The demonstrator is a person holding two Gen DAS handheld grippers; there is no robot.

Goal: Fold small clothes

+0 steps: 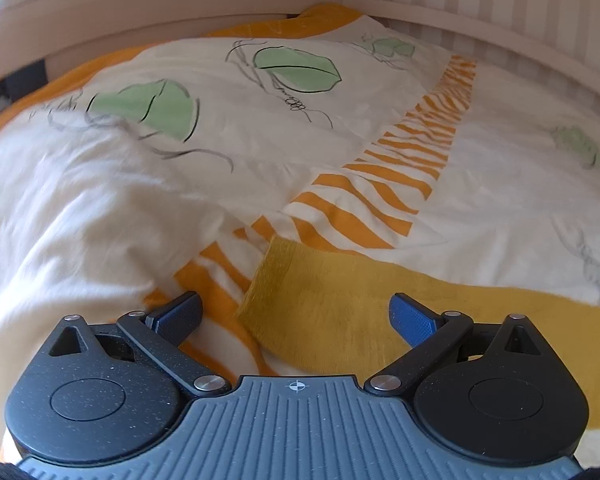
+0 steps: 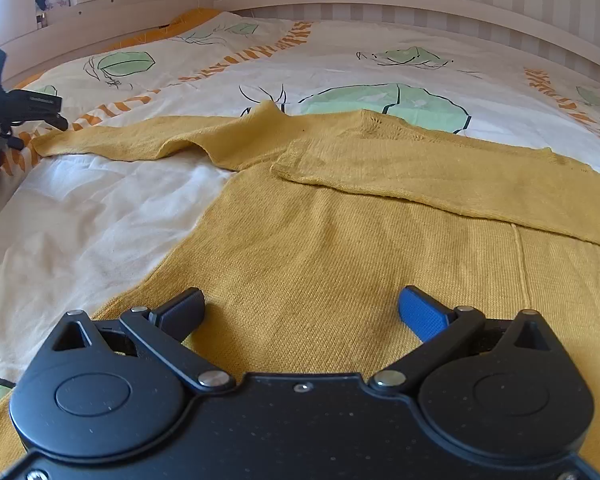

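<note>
Fingers of the right gripper (image 2: 300, 312) stand wide apart, empty, with the yellow knit sweater (image 2: 340, 264) spread flat between and beyond them on the duvet (image 2: 100, 208). One sleeve (image 2: 440, 184) already lies folded across the body; the other sleeve (image 2: 140, 140) stretches out far left. The left gripper (image 1: 296, 316), equally wide, hovers over that cuff (image 1: 320, 300). Next, probably: pinch it, carry it inward. No containers visible.

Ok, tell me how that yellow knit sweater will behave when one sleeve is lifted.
The yellow sweater will probably drape limply: its folded sleeve already lies flat. It looks thin, so likely light. The knit should grip the open right tongs rather than slip.
</note>
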